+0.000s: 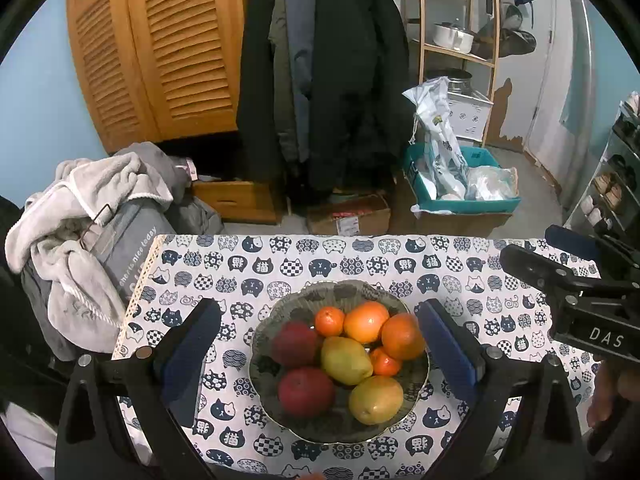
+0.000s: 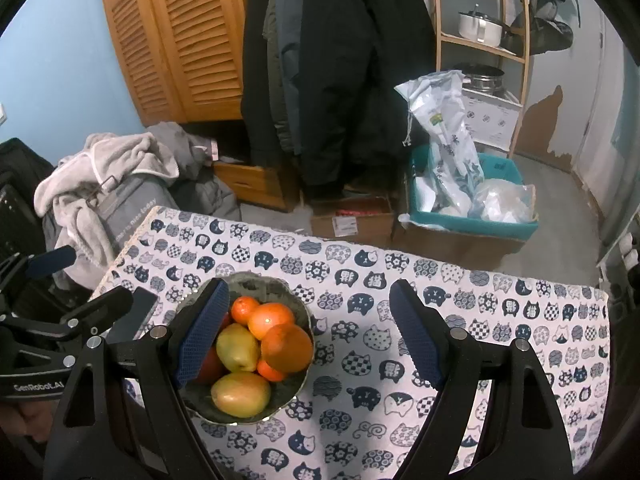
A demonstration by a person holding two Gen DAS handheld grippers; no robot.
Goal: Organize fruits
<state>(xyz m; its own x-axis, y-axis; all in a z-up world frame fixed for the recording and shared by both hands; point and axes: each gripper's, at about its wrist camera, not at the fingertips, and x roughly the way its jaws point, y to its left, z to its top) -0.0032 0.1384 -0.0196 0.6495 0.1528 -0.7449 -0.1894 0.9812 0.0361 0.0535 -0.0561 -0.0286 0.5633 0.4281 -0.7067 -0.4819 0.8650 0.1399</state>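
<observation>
A: Where's the fruit?

B: All of it sits in the glass bowl (image 1: 416,384), low in the centre of the left wrist view: two red apples (image 1: 306,392), two yellow-green pears (image 1: 346,360), two large oranges (image 1: 366,322) and two small tangerines (image 1: 329,321).

A: And the claws?

B: The left claw (image 1: 320,344) is spread wide with nothing in it, its pads flanking the bowl. The right claw (image 2: 312,332) is just as wide and empty, mostly over bare cat-print cloth on the tabletop (image 2: 460,312), the bowl at its left pad.

A: So how far along?

B: I can't say for sure. Nothing lies loose on the cloth, so either the gathering is done or sorting hasn't begun.
</observation>
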